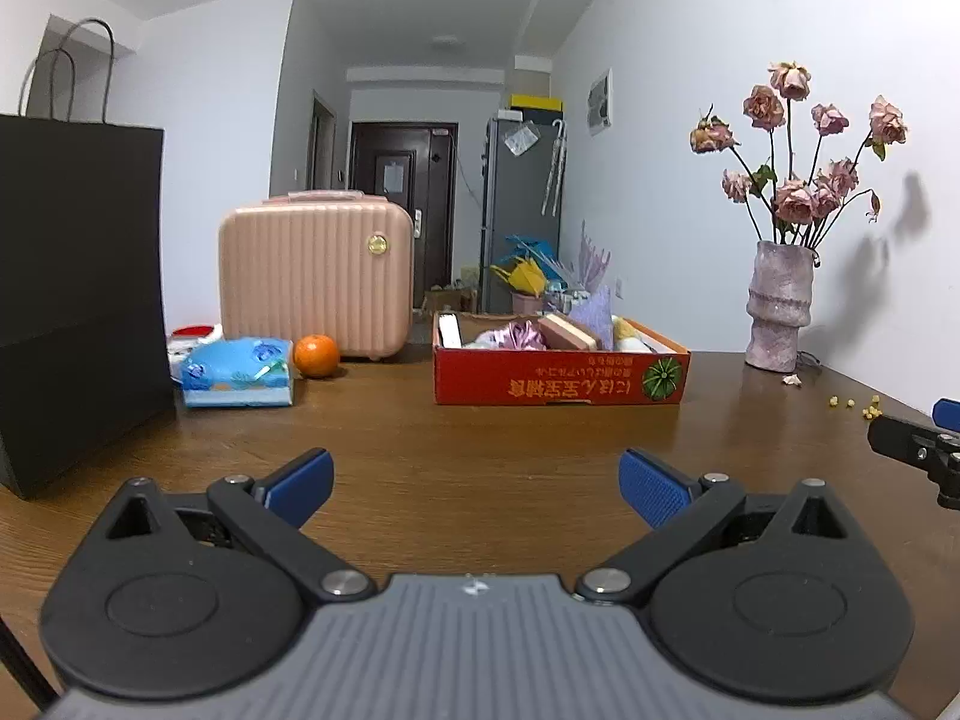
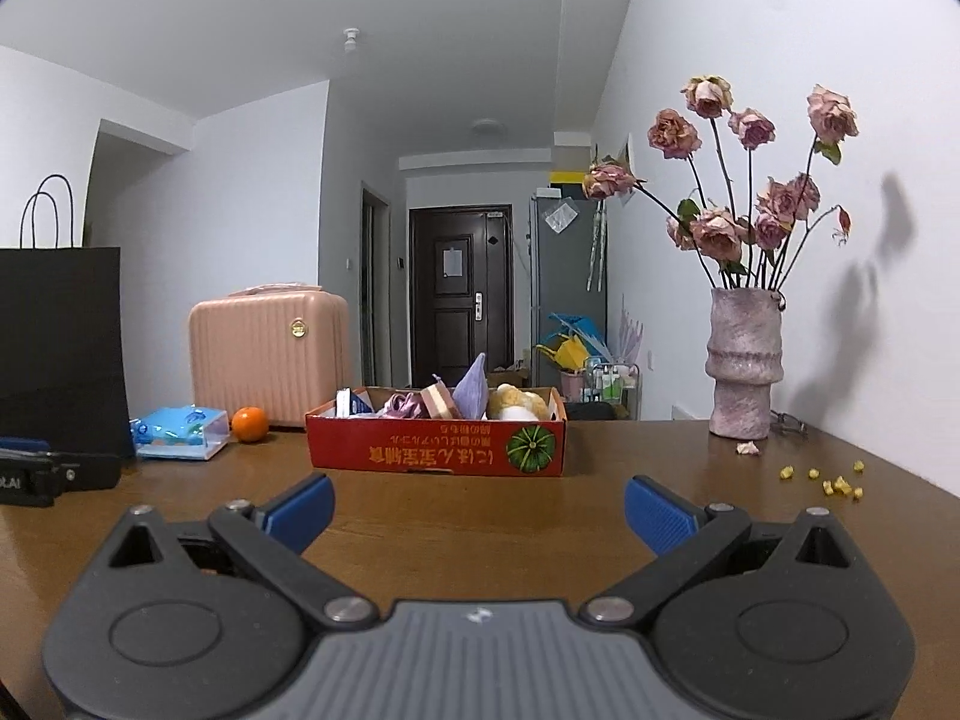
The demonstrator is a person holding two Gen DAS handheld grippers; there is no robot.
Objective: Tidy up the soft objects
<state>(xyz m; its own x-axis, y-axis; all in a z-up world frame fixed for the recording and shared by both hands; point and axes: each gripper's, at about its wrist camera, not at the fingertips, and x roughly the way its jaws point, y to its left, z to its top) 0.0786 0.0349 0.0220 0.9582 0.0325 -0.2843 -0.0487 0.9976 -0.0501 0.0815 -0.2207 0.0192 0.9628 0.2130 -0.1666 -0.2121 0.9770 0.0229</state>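
Soft objects lie heaped in one red cardboard box (image 2: 437, 450) on the wooden table (image 2: 480, 516), ahead of both grippers and apart from them. Left gripper (image 1: 477, 489): jaws wide, nothing between the blue pads (image 1: 654, 495), bare tabletop beneath. Right gripper (image 2: 479, 507): jaws wide, likewise empty, aimed at the box front; each gripper's tip shows at the edge of the other's view. No obstacle lies between either gripper and the box. Box contents, as far as visible over the rim: one crumpled lilac cloth (image 2: 403, 405), one pink-and-cream layered block (image 2: 440, 401), one pointed lavender fabric piece (image 2: 472, 393) standing upright, one yellow-and-white plush (image 2: 517, 403), one white-and-blue item at the left end, not identifiable. Box front bears upside-down yellow print and one green pumpkin emblem (image 2: 529, 447). Left of the box: one orange (image 2: 249, 423), just beside one blue patterned tissue pack (image 2: 180, 432); behind them one pink ribbed carry case (image 2: 270, 354), upright; at far left one black paper bag (image 2: 60, 348) with two loop handles. Right of the box, well apart: one mottled pink vase (image 2: 744, 363) with dried roses (image 2: 720, 228), roughly a dozen; one fallen petal (image 2: 748, 448) at its foot; several small yellow crumbs (image 2: 840, 483) scattered near the wall.
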